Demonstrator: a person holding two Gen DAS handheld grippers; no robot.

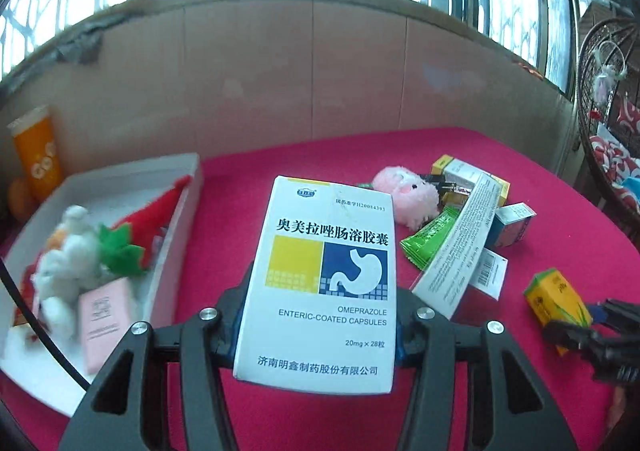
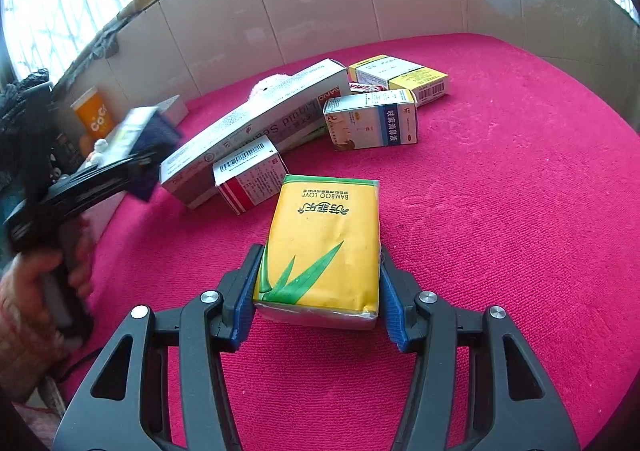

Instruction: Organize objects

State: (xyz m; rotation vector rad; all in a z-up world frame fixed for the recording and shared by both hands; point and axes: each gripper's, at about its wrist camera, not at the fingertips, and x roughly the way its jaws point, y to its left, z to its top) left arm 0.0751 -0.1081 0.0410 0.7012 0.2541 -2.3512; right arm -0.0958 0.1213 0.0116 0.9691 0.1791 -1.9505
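Both jaws are clamped on cargo: my left gripper (image 1: 316, 315) holds the white omeprazole capsule box (image 1: 320, 279) by its two long sides, lifted clear of the pink surface (image 1: 280, 167), and my right gripper (image 2: 316, 307) has its blue pads pressed against the flanks of the yellow Bamboo Love tissue pack (image 2: 320, 247), which rests on that cloth.

From the left wrist view, the white tray (image 1: 188, 203) sits to the left of the box, already carrying a white plush (image 1: 68, 263), a red-and-green felt strawberry (image 1: 140, 227) and a pink card box (image 1: 108, 315). I judge that the capsule box belongs there too.

To do this well, I would carry the box level over the tray's near wall, high enough that its lower edge does not catch the rim, and aim for the bare patch beside the pink card box rather than on top of the plush. I would lower it flat before letting the jaws part, so it does not tip.

Remaining clutter sits well to the right: a pink plush toy (image 1: 404, 191), green sachets (image 1: 428, 239), a long white carton (image 2: 256, 127) and several small medicine boxes. With the tissue pack, I would hold the squeeze gentle, since it looks soft and may bulge.
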